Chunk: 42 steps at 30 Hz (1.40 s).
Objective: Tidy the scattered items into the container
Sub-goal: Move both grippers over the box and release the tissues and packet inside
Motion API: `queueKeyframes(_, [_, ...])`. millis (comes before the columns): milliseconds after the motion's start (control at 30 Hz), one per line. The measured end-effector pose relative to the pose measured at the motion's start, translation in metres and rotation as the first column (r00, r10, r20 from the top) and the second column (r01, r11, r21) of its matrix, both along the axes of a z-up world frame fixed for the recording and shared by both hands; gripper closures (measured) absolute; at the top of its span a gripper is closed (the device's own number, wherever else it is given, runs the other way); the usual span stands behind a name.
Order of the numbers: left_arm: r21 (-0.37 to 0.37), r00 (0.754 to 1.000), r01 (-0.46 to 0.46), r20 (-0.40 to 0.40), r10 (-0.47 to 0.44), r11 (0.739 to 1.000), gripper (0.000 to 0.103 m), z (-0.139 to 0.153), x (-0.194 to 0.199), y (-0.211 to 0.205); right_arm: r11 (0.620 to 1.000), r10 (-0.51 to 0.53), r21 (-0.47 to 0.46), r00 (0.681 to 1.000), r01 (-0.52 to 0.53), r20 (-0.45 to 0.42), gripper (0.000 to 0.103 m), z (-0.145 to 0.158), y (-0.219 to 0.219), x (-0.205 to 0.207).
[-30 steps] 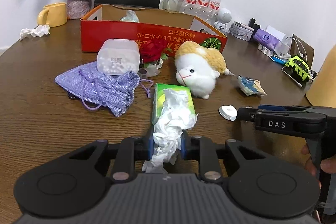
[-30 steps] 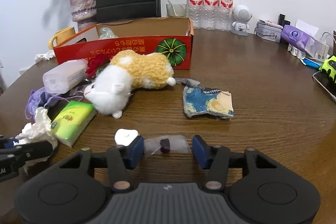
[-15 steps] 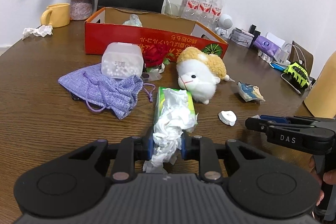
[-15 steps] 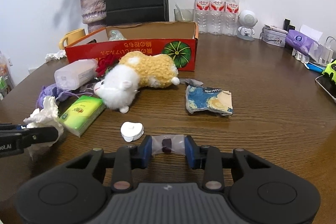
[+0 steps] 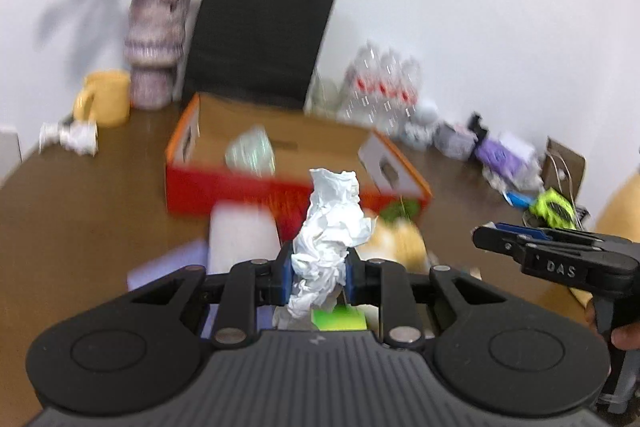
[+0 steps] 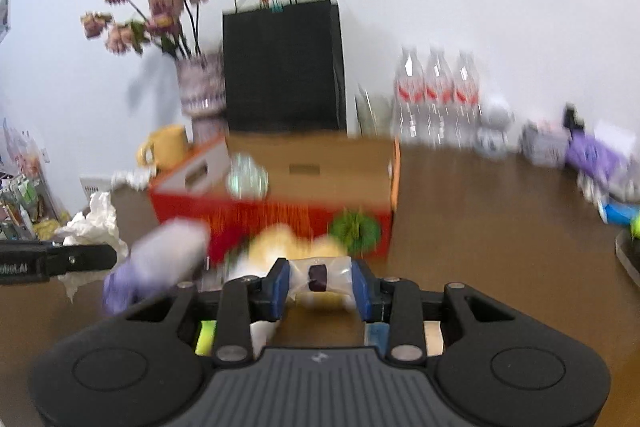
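My left gripper (image 5: 318,273) is shut on a crumpled white tissue (image 5: 332,227) and holds it in the air in front of the red cardboard box (image 5: 240,189). My right gripper (image 6: 320,285) is shut on a small clear plastic packet (image 6: 320,275) with a dark item inside, lifted off the table and facing the same box (image 6: 276,215). The box holds a clear wrapped item (image 5: 250,155). Below lie a green tissue pack (image 5: 338,319), a plush sheep (image 6: 296,247), a white plastic container (image 5: 244,241) and a purple pouch (image 6: 120,287). Both views are blurred.
Behind the box stand a black paper bag (image 5: 260,39), a vase with dried flowers (image 5: 154,55), a yellow mug (image 5: 104,103) and water bottles (image 6: 436,95). Small items crowd the table's right side (image 5: 512,155). A crumpled tissue (image 5: 72,137) lies at the far left.
Both grippers have risen off the table and tilted up toward the box. The left carries the tissue up; the right has shut on the clear packet and lifted it.
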<state>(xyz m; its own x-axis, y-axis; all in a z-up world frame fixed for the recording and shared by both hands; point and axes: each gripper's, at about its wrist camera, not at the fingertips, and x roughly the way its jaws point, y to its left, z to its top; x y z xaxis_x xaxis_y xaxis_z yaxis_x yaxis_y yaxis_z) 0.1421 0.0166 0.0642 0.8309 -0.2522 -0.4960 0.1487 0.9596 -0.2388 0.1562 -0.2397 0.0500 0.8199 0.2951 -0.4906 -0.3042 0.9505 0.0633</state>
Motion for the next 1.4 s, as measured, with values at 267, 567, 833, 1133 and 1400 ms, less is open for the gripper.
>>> queueKeyframes(267, [0.013, 0.989, -0.093, -0.117, 0.094, 0.996, 0.079, 0.004, 0.122, 0.01, 1.0, 0.002, -0.027, 0.997, -0.004, -0.075, 0.07, 0.016, 0.038, 0.121])
queueKeyframes(567, [0.01, 0.953, -0.167, -0.256, 0.164, 0.986, 0.079, -0.041, 0.191, 0.024, 0.997, -0.055, -0.059, 0.966, 0.041, -0.252, 0.07, -0.046, 0.059, 0.201])
queueKeyframes(833, [0.06, 0.954, -0.17, -0.241, 0.179, 0.984, 0.014, -0.045, 0.199, 0.012, 0.999, -0.028, -0.046, 0.954, 0.015, -0.299, 0.044, -0.062, 0.052, 0.221])
queueKeyframes(1133, [0.075, 0.958, -0.178, -0.214, 0.19, 0.981, 0.001, -0.037, 0.192, 0.009, 0.999, 0.012, -0.031, 0.972, -0.02, -0.236, 0.017, -0.04, 0.062, 0.202])
queueKeyframes(1400, [0.086, 0.964, -0.179, -0.185, 0.193, 0.98, 0.0, -0.027, 0.176, 0.006, 1.0, 0.006, -0.024, 0.976, -0.012, -0.22, 0.009, -0.026, 0.058, 0.187])
